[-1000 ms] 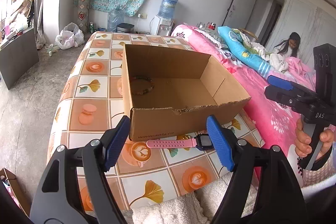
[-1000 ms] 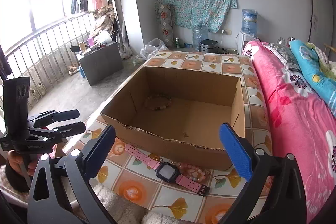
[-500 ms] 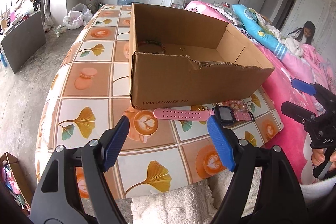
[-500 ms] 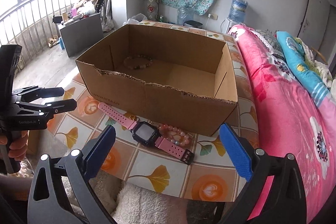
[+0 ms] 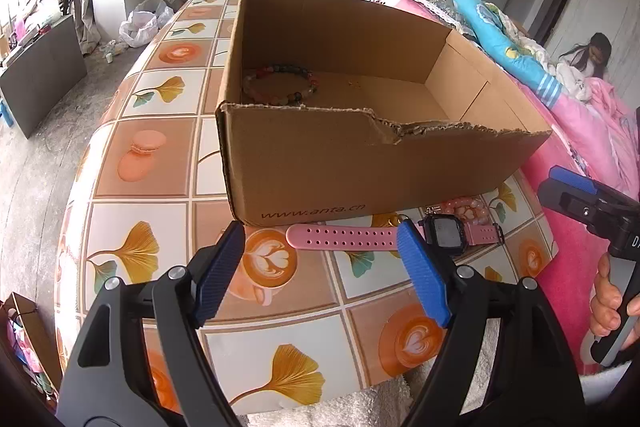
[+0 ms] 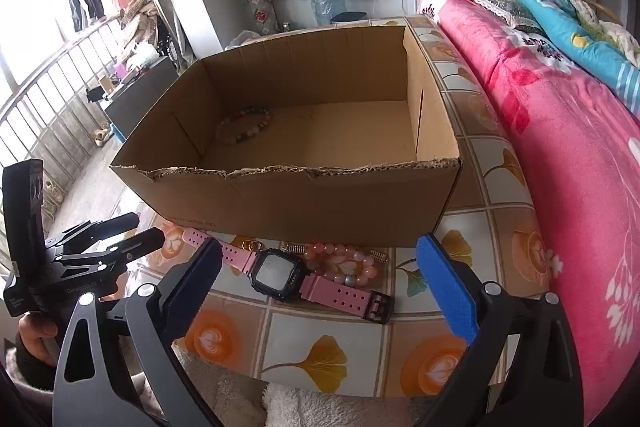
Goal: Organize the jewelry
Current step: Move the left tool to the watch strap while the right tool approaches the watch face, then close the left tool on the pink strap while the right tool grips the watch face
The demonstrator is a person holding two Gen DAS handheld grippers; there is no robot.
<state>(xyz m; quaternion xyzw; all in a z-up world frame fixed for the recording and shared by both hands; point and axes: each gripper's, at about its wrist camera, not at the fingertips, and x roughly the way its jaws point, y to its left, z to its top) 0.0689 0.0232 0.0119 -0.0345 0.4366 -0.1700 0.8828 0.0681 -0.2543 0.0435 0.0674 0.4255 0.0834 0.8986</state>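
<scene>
**Presently: watch and bracelet outside the box, both tongs empty**

Left gripper [image 5: 322, 269]: jaws wide apart, released, nothing between the pads. The pink watch [image 5: 394, 237] lies on the tablecloth [image 5: 136, 163] just ahead at twelve to one o'clock, long axis running nine to three, its strap passing behind the right pad.

Cardboard box [image 6: 288, 199]: open-topped, at twelve o'clock beyond the watch; one beaded bracelet [image 6: 243, 125] already inside, at its far left corner.

Right gripper [image 6: 320, 279]: jaws wide, having just been closing slightly, gripping nothing. The watch face sits between its pads at twelve o'clock; pink bead bracelet [image 6: 346, 263] touching the watch, against the box wall. Judged nearer: the right.
</scene>
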